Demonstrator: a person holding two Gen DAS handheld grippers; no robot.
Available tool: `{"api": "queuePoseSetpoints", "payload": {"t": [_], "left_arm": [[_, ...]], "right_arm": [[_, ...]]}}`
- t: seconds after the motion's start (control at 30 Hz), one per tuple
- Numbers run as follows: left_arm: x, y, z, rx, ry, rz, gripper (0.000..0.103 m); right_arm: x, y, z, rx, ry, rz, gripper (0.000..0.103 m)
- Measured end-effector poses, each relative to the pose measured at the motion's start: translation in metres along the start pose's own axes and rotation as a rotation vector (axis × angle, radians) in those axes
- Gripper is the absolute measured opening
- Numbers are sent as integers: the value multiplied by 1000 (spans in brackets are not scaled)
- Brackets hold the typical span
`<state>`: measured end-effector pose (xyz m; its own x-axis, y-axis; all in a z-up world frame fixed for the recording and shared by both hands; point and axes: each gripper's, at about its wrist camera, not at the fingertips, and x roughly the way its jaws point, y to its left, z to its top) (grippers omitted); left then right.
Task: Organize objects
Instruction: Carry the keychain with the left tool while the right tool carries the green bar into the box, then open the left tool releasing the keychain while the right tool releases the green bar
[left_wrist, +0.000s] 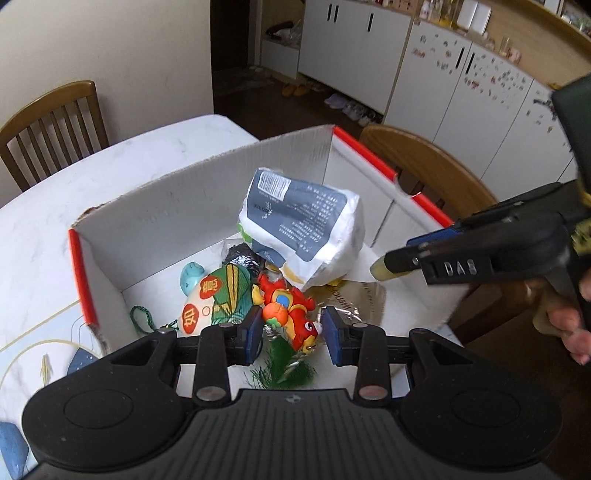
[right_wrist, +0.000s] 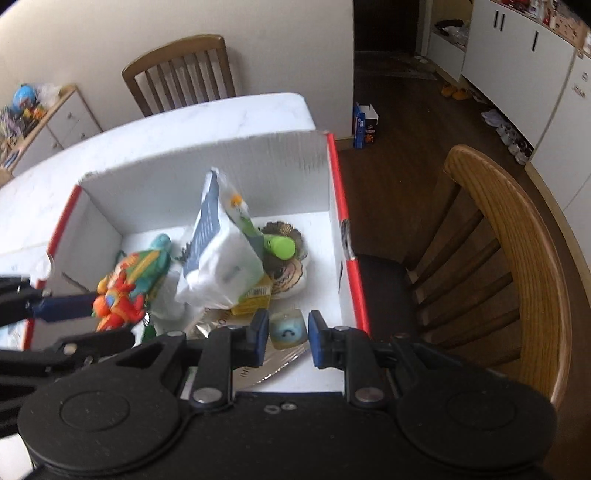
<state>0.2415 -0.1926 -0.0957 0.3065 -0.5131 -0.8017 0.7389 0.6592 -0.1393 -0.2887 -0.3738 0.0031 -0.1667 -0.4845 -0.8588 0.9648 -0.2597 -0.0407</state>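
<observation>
**Dropping two small things into the box**

Holding both grippers over the white cardboard box (left_wrist: 207, 192) on the marble-look table (left_wrist: 122, 147) right now. Left gripper (left_wrist: 291, 334) is closed partway on a red and orange toy fish (left_wrist: 291, 314), pads pinching its sides, with a green tassel (left_wrist: 286, 369) dangling underneath. Right gripper (right_wrist: 286, 332) is nearly shut on a small pale cube with a blue face on it (right_wrist: 287, 330), looks like soap or a squishy eraser, can't tell which.

My guess on handling: the fish looks rubbery and light, so a mid-body pinch is fine, but the tassel could snag on stuff. The cube seems soft and maybe slick, so flat sides only.

Box already has a white and blue pouch (left_wrist: 306, 225), a printed fabric sachet (left_wrist: 214, 295) and a green tube (right_wrist: 279, 245), so free floor is tight.
</observation>
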Motion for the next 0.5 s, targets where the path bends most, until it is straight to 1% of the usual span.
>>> {"api": "queuePoseSetpoints", "payload": {"t": [0.07, 0.23, 0.5], "left_arm": [[9, -1, 2, 13, 17, 15, 35], [23, -2, 5, 7, 50, 18, 35], [41, 1, 5, -24, 109, 26, 35]], "right_arm": [[5, 4, -3, -34, -3, -11, 22], [12, 15, -7, -119, -27, -39, 22], [8, 11, -6, -151, -7, -14, 22]]}}
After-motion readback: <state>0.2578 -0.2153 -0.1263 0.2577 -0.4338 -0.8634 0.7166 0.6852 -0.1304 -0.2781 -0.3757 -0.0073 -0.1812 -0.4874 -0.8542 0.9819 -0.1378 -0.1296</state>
